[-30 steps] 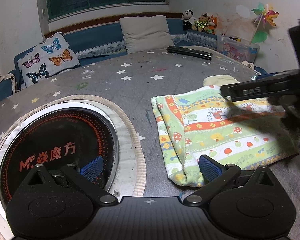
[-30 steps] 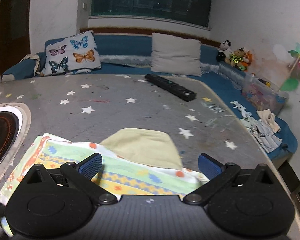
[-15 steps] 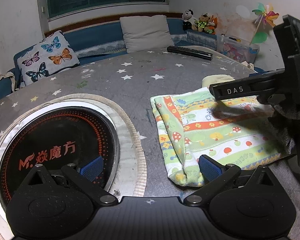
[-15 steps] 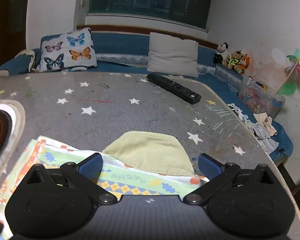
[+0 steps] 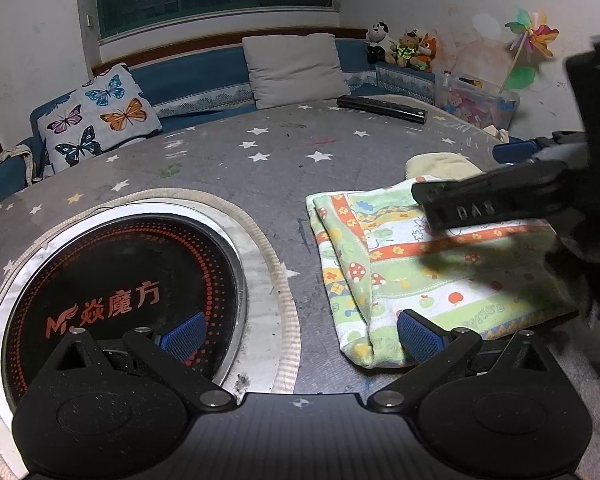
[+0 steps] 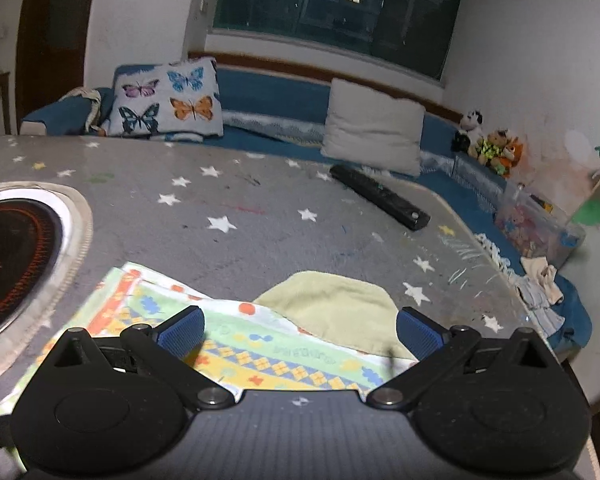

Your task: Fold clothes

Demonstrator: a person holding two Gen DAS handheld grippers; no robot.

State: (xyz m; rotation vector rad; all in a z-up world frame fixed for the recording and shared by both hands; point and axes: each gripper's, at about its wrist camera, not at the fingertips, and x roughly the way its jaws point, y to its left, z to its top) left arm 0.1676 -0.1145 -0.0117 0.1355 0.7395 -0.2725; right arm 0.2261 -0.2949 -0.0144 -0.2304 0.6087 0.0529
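Observation:
A folded garment (image 5: 440, 272) with green, orange and white printed stripes lies flat on the grey star-patterned table (image 5: 260, 168). A pale yellow cloth (image 5: 440, 164) sticks out from under its far edge. My left gripper (image 5: 300, 332) is open and low over the table, its right fingertip by the garment's near left corner. My right gripper (image 5: 460, 178) hovers open above the garment's right part and casts a shadow on it. In the right wrist view the right gripper (image 6: 300, 326) holds nothing, with the garment (image 6: 260, 344) and yellow cloth (image 6: 332, 304) below it.
A round black induction cooker (image 5: 120, 288) is set into the table at the left. A black remote (image 5: 380, 108) lies at the far side. A blue sofa (image 6: 268, 92) with a butterfly pillow (image 6: 168, 100), a grey pillow and plush toys runs behind the table.
My right gripper has shifted a little over the garment and tilted up, so its view shows more of the room. The left gripper and the garment have stayed put.

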